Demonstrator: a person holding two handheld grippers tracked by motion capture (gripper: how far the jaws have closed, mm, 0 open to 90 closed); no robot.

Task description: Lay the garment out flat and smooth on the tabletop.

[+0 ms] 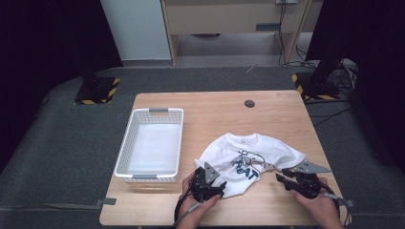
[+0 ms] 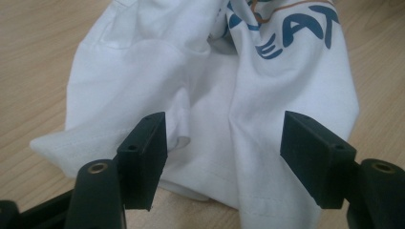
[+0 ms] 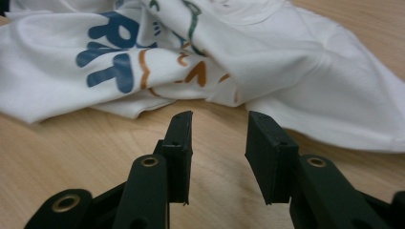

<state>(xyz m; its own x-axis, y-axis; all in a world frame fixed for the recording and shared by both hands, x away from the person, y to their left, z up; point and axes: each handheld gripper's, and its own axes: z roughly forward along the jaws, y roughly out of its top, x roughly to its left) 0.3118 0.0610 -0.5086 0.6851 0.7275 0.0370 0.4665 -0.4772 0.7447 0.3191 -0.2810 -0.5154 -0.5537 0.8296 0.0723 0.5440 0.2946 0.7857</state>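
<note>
Two hands came in from the near edge of the table (image 1: 157, 210), each holding one gripper. On the left, the left gripper (image 1: 216, 190) had its jaws spread wide with the hem of the shirt (image 1: 248, 160) lying between them, the pads not yet pressing the cloth; it was the nearer of the two to the fabric. Over on the right, the right gripper (image 1: 282, 175) had its jaws parted with only bare wood between them, the shirt's edge lying just beyond its tips. That one white shirt, printed with blue letters, lay crumpled on the wood between the two grippers and ahead of them, its long side running left to right, collar toward the far edge. Left of it stood one white basket (image 1: 125, 143) with nothing in it. Farther back a small dark disc (image 1: 249, 103) sat in the tabletop.
</note>
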